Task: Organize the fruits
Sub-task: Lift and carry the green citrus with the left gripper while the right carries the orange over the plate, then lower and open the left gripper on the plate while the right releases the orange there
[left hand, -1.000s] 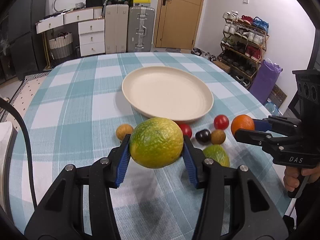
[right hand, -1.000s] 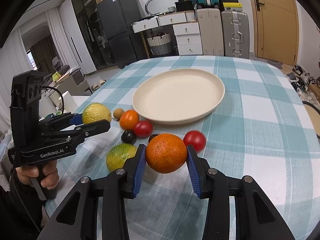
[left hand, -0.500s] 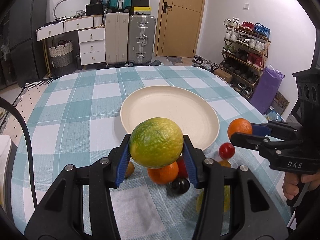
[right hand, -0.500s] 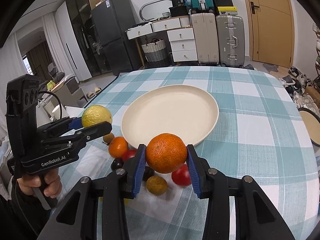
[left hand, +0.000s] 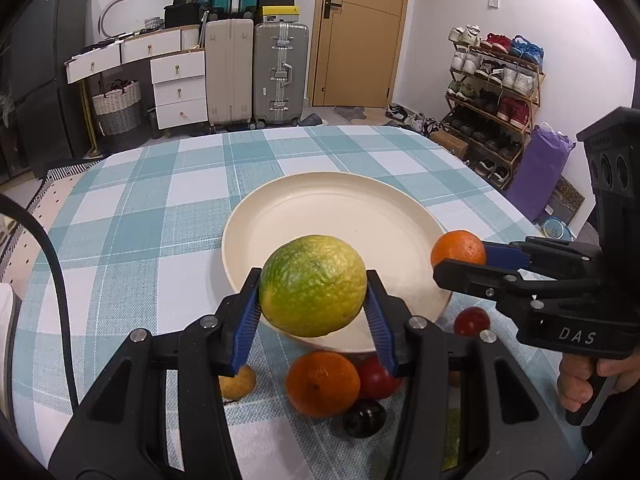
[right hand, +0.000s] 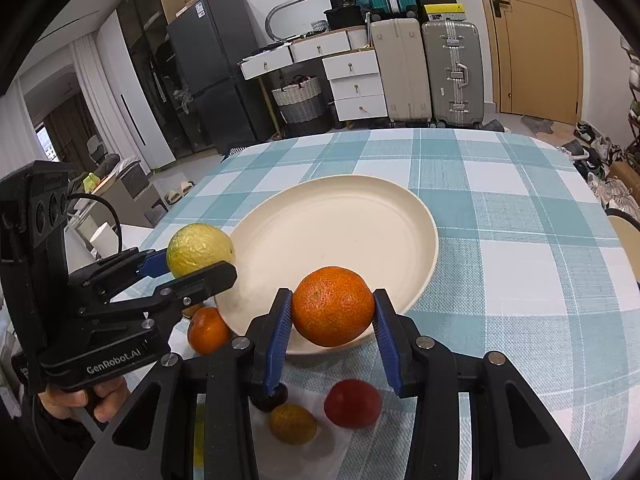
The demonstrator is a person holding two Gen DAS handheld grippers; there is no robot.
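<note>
My left gripper (left hand: 313, 309) is shut on a green-yellow citrus fruit (left hand: 313, 286), held in the air over the near rim of the cream plate (left hand: 332, 220). My right gripper (right hand: 332, 322) is shut on an orange (right hand: 332, 306), also above the plate's (right hand: 340, 220) near edge. Each gripper shows in the other's view: the right one (left hand: 460, 258) with its orange (left hand: 458, 248), the left one (right hand: 200, 264) with its citrus fruit (right hand: 200, 250). Loose fruit lies on the cloth below: another orange (left hand: 322, 384), a red tomato (left hand: 376, 378), a dark plum (left hand: 364, 418).
The checked tablecloth (left hand: 132, 216) covers the round table. More fruit sits near the plate: a red tomato (right hand: 352, 402), a brownish fruit (right hand: 292, 424), an orange (right hand: 208, 330). A cable (left hand: 60, 292) hangs at the left. Suitcases, drawers and a shoe rack stand behind.
Both grippers have moved forward with their fruit, from above the loose fruit to over the plate's near rim. The loose fruit now lies beneath and behind the fingers.
</note>
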